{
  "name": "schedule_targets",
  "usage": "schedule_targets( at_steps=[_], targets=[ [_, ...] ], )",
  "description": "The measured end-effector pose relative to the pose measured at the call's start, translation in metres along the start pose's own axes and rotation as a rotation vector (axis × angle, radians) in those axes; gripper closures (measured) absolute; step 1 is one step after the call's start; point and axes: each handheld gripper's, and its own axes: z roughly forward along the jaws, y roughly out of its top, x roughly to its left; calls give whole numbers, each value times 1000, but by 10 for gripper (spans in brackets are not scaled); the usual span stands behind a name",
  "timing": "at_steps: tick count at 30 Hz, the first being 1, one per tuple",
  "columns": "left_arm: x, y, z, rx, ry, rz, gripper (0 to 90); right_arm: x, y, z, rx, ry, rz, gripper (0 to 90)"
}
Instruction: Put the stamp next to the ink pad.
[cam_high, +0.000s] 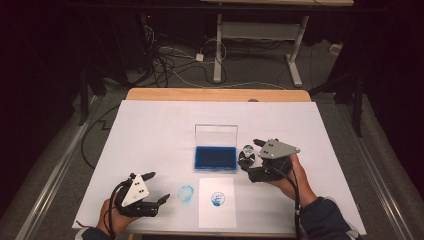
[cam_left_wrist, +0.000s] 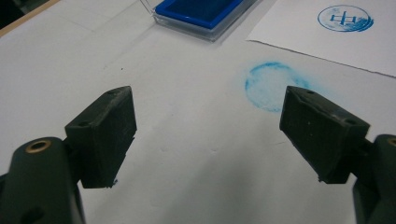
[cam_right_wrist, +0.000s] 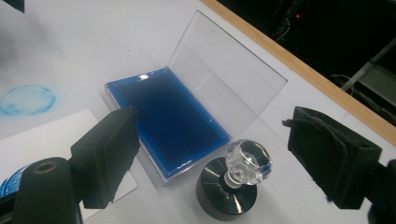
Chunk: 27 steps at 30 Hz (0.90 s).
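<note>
A round stamp (cam_high: 247, 154) (cam_right_wrist: 233, 184) with a clear knob and dark base stands upright on the white table cover, just right of the open blue ink pad (cam_high: 215, 158) (cam_right_wrist: 168, 123). My right gripper (cam_high: 251, 159) (cam_right_wrist: 212, 156) hangs over the stamp with its jaws open on either side and the pads clear of it. A small white sheet (cam_high: 217, 201) (cam_left_wrist: 336, 35) bears a round blue print (cam_high: 218, 198) (cam_left_wrist: 345, 17). Left of it a blue ring smudge (cam_high: 186, 194) (cam_left_wrist: 272, 86) marks the cover. At the near left, my left gripper (cam_high: 155, 187) (cam_left_wrist: 208, 135) is open and empty above bare cover.
The ink pad's clear lid (cam_high: 216, 135) (cam_right_wrist: 224, 77) stands open at its far side. A white cover (cam_high: 150, 130) lies over the table, whose wooden far edge (cam_high: 215, 94) shows. On the floor beyond are cables (cam_high: 165, 60) and a desk frame (cam_high: 260, 35).
</note>
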Motion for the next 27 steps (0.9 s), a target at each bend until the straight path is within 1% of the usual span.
schedule_targets(
  at_steps=[7, 15, 21, 24, 27],
  targets=[
    [0, 0, 0, 1, -1, 1, 178, 1, -1, -13, -6, -14, -5, 163],
    [-1, 0, 0, -2, -2, 2, 178, 5, -4, -26, -20, -22, -29, 163],
    [-1, 1, 1, 2, -5, 6, 179, 5, -10, -35, -24, -34, -43, 163],
    [-2, 1, 1, 1, -5, 11, 181, 6, -13, -39, -32, -21, -50, 163],
    [-3, 2, 2, 2, -4, 14, 181, 8, -17, -41, -29, -34, -60, 162]
  ],
)
